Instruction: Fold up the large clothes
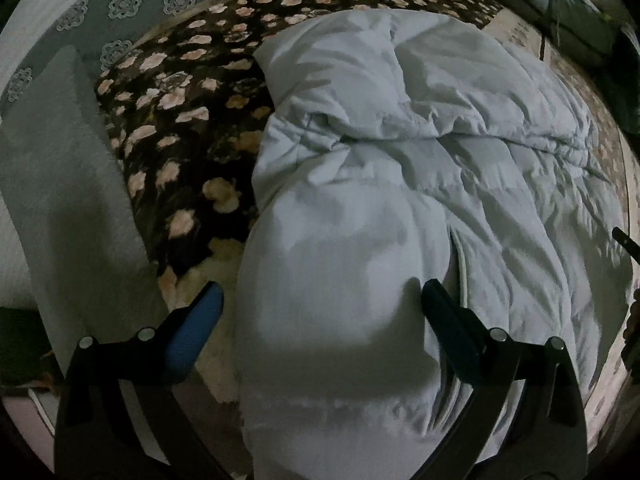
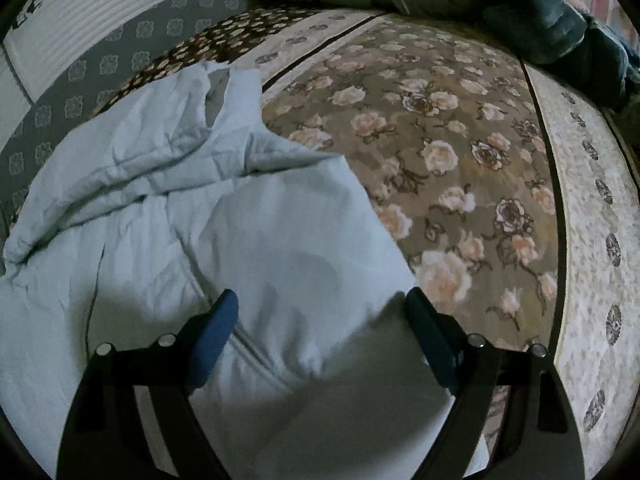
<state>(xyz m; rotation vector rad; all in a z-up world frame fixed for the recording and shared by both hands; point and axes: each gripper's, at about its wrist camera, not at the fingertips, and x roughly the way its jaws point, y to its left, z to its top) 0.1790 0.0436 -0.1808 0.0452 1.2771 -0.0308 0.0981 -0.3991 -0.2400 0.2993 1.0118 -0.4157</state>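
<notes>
jacket: pale blue quilted puffer jacket (image 1: 400, 168) lying rumpled on the floral bedspread (image 2: 460, 152) | left hand-held gripper (image 1: 322, 300): hanging released, jaws straddling the jacket's near bulge | right hand-held gripper (image 2: 322, 306): hanging released over the jacket's bedspread-side edge | why: probably lining up for a fold grab

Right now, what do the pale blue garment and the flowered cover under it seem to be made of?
The pale blue garment looks like a padded, quilted jacket with a thin, matte woven shell, perhaps nylon or polyester: it puffs up, shows stitched channels and fine crinkles. The flowered cover looks like soft plush or fleece: the rose print has fuzzy, blurred edges and no shine. The dim light leaves both uncertain.
</notes>
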